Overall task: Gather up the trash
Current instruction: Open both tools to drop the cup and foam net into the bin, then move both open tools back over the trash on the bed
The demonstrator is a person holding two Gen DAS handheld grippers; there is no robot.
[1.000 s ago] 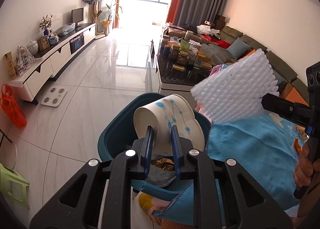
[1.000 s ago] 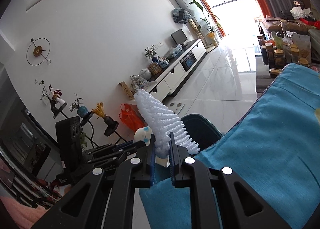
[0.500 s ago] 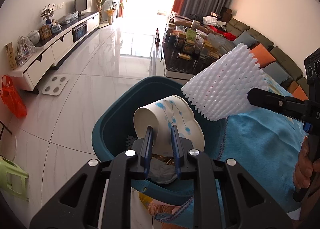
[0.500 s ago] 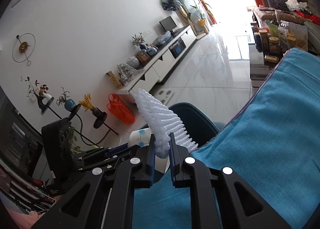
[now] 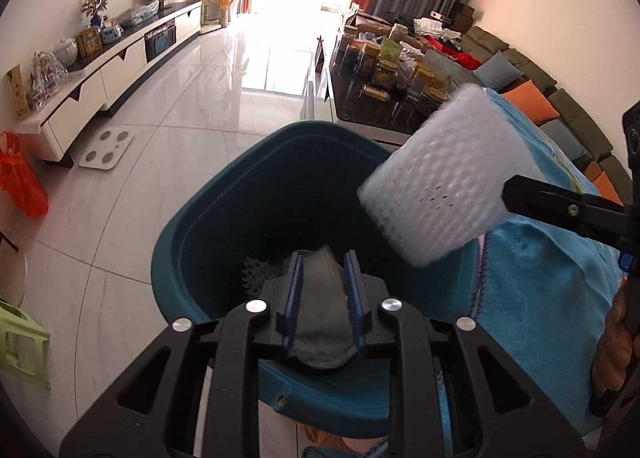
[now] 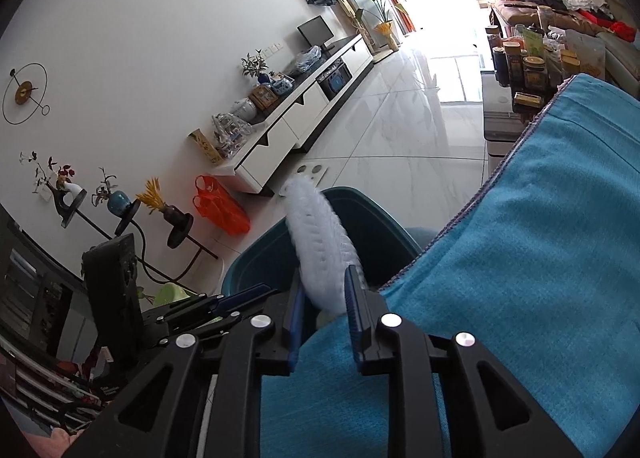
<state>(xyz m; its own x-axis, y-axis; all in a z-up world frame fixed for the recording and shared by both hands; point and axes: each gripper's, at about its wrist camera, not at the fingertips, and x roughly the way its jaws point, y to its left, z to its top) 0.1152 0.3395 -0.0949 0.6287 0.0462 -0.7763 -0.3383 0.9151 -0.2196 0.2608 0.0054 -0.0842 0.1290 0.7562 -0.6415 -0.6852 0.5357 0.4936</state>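
Note:
My left gripper [image 5: 323,258] hangs over the teal bin [image 5: 192,218]. Its jaws are opening and nothing is held; grey trash [image 5: 320,310] and a white foam net [image 5: 254,278] lie below in the bin. The paper cup is out of sight. My right gripper [image 6: 325,278] is at the bin's [image 6: 256,258] right rim, over the blue cloth [image 6: 520,258]. Its jaws are opening too. A white foam sheet [image 6: 320,242] sits loose and blurred between them, and in the left wrist view this foam sheet [image 5: 440,178] tips over the bin beside a right gripper finger [image 5: 560,210].
The blue cloth [image 5: 540,298] covers a surface right of the bin. A hand [image 5: 616,338] holds the right gripper. A dark coffee table with jars [image 5: 384,74] stands beyond, a sofa [image 5: 560,98] at the right. A white cabinet [image 5: 100,74], scale [image 5: 106,148], orange bag [image 5: 20,178] and green stool [image 5: 20,342] are left.
The paper cup has left the left jaws and is gone from view. Both pairs of jaws have widened. The left gripper sank closer over the bin, and the foam sheet tipped toward it.

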